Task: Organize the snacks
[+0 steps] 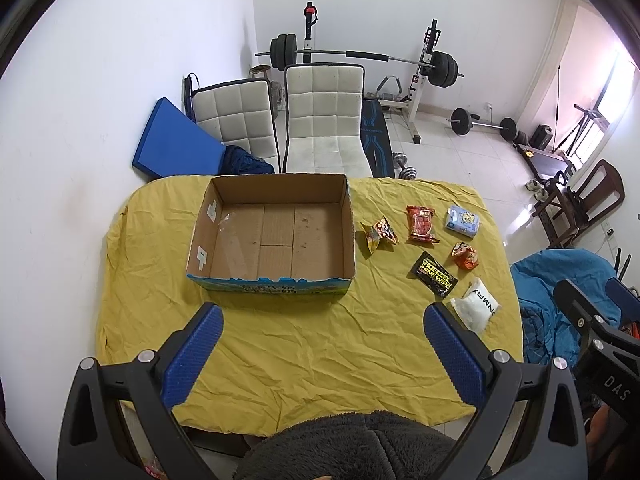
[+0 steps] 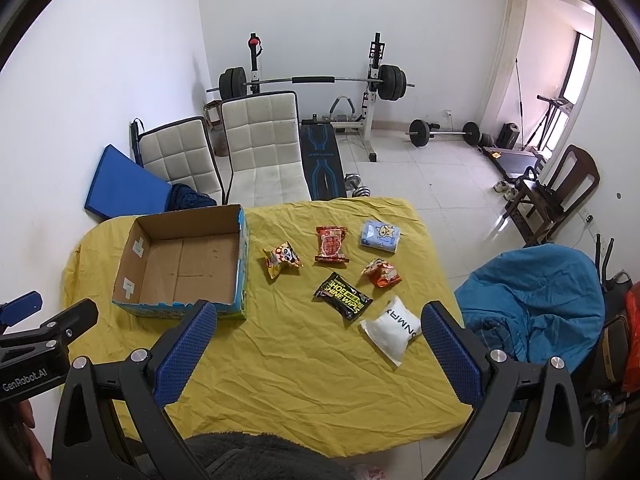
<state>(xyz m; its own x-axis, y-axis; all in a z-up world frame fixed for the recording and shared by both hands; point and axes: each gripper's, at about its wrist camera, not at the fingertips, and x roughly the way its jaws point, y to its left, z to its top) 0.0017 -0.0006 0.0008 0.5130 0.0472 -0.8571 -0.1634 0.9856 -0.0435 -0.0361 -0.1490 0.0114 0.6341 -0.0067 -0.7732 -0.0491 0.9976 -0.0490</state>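
Note:
An empty cardboard box (image 1: 276, 236) (image 2: 184, 268) sits on the yellow-covered table (image 1: 304, 344) (image 2: 304, 364). To its right lie several packets: a yellow panda snack (image 1: 379, 234) (image 2: 282, 261), a red packet (image 1: 421, 224) (image 2: 331, 245), a pale blue pack (image 1: 463, 221) (image 2: 380, 236), an orange snack (image 1: 465, 256) (image 2: 381, 273), a black wipes pouch (image 1: 435, 274) (image 2: 343, 297) and a white pouch (image 1: 476, 307) (image 2: 394, 328). My left gripper (image 1: 324, 316) hovers open above the near table, in front of the box. My right gripper (image 2: 320, 314) is open too, high over the table near the white pouch.
Two white padded chairs (image 1: 324, 120) (image 2: 262, 148) stand behind the table with a blue mat (image 1: 176, 140) beside them. A barbell rack (image 2: 312, 80) and weights fill the back. A blue beanbag (image 2: 532, 300) sits right of the table.

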